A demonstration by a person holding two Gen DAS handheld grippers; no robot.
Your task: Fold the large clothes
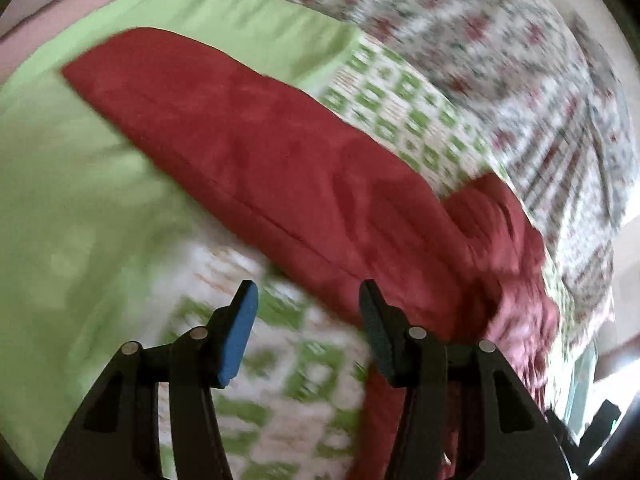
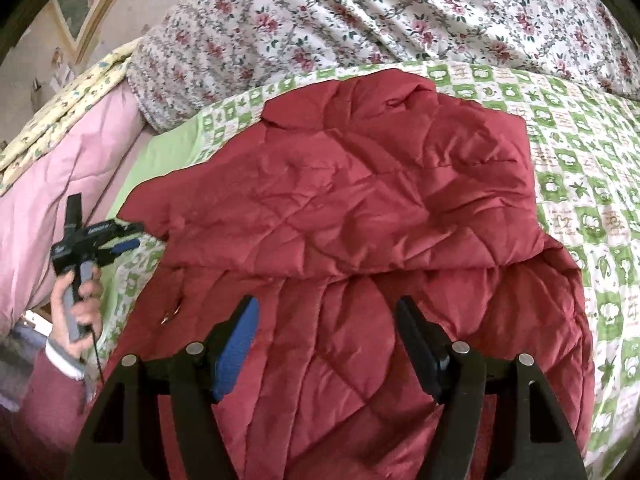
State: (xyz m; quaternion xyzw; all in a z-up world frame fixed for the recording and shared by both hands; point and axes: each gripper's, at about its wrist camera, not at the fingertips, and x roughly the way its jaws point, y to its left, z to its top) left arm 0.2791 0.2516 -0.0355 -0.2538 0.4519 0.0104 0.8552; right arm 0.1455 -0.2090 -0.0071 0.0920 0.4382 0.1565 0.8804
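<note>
- Red quilted jacket (image 2: 360, 208) lies partly folded on the green-checked bed cover (image 2: 580, 168).
- Right claw (image 2: 326, 344) above the jacket, jaws apart, empty.
- Left claw (image 1: 308, 332) beside the jacket's edge, spread, empty.
- Floral quilt (image 2: 360, 12) behind.

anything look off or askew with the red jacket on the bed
Nothing damaged. The red jacket lies rumpled on the green-patterned bedspread, one part folded over with an uneven, slanted edge. Both tongs are open and hold nothing.

Green-checked bedspread (image 2: 580, 184), floral quilt (image 2: 360, 12), pink wall (image 2: 132, 4)
</note>
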